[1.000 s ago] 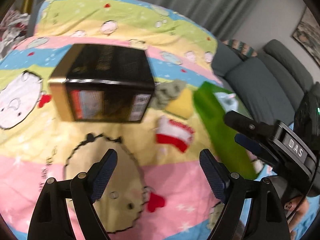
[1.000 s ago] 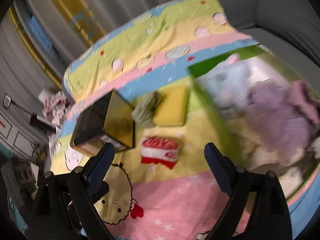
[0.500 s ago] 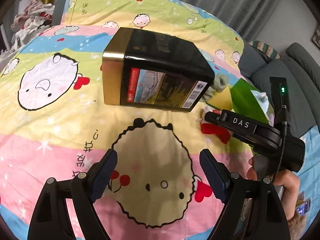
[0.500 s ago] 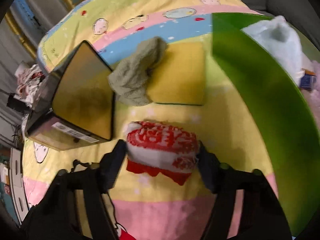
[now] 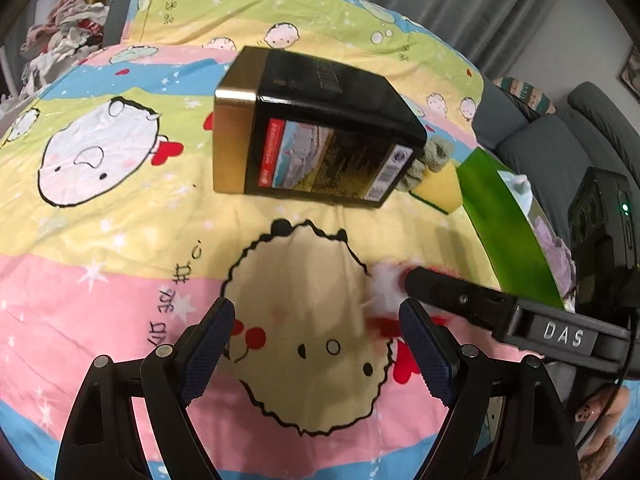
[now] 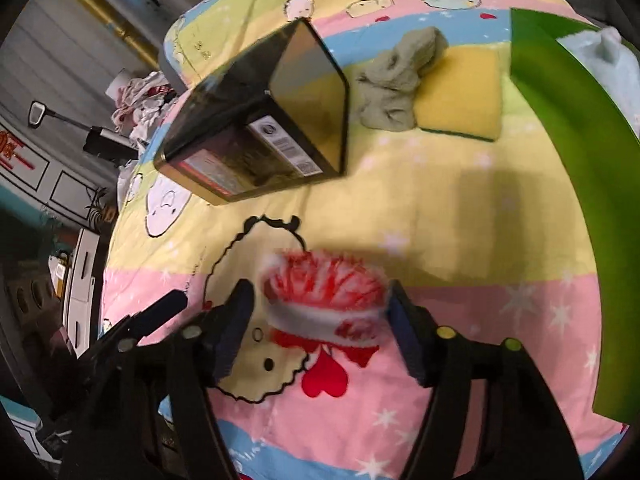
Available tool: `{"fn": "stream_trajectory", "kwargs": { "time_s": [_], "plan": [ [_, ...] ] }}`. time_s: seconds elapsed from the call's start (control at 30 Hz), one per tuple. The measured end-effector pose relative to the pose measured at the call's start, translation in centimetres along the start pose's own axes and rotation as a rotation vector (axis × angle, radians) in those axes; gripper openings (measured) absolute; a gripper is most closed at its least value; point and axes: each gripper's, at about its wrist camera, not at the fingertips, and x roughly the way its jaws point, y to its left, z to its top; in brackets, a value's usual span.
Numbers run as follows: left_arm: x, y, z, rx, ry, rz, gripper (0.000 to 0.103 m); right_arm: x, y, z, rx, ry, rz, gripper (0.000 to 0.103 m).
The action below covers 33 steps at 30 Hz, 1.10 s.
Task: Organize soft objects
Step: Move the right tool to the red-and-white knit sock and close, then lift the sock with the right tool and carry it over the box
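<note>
A fluffy red-and-white sock (image 6: 324, 296) sits between the pads of my right gripper (image 6: 320, 292), low over the cartoon bedspread (image 6: 460, 208). Both pads touch it, and the jaws are opening slightly. In the left wrist view the same sock (image 5: 384, 292) shows blurred under a right finger (image 5: 448, 294). My left gripper (image 5: 316, 312) hangs open over the hedgehog print with nothing between its fingers. A grey-green sock (image 6: 396, 80) lies against a yellow sponge (image 6: 460, 96) further back.
A black and gold box (image 5: 320, 136) lies on its side mid-bed. A green bin (image 6: 580, 160) at the right holds a light blue soft item (image 6: 608, 60) and a purple one (image 5: 556, 248). A grey sofa (image 5: 540, 148) stands beyond, laundry (image 5: 64, 40) far left.
My right gripper came down around the red-and-white sock and narrowed onto it; the sock now sits nearer the hedgehog print. My left gripper dropped a little early on, then stayed put, still open.
</note>
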Motion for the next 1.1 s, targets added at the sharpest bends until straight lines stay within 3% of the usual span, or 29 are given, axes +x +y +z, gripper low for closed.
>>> {"fn": "stream_trajectory", "kwargs": {
  "time_s": [0.07,0.3,0.37,0.47,0.53,0.63,0.7,0.83,1.1],
  "plan": [
    [0.3,-0.3,-0.2,0.001,0.014,-0.004,0.085,-0.4,-0.6,0.0,0.021,-0.021,-0.022,0.082],
    [1.9,-2.1,-0.4,0.031,0.046,-0.052,0.085,-1.1,-2.1,0.5,0.115,-0.048,0.054,0.082],
    [2.5,-2.8,-0.3,0.044,0.050,-0.050,0.085,-0.4,-2.1,0.4,0.125,-0.028,0.058,0.080],
    [2.8,-3.4,0.0,0.064,0.017,-0.029,0.084,0.8,-2.0,0.4,0.130,0.009,0.055,0.069],
    [3.3,-3.5,0.3,0.068,0.025,-0.041,0.065,1.0,-2.1,0.5,0.130,0.008,0.059,0.066],
    [3.9,-3.7,0.5,0.042,0.061,-0.121,0.047,1.1,-2.3,0.7,0.129,0.004,0.086,0.052],
    [3.8,-4.4,0.7,0.061,0.054,-0.127,0.041,1.1,-2.4,0.8,0.132,0.003,0.080,0.050],
    [2.5,-6.5,1.4,0.128,0.001,-0.126,0.040,-1.1,-2.4,0.9,0.135,-0.068,0.073,0.050],
    [0.3,-14.9,5.0,0.301,-0.078,-0.250,0.039,-10.2,-5.0,2.5,0.195,-0.331,-0.019,0.050]
  ]
}}
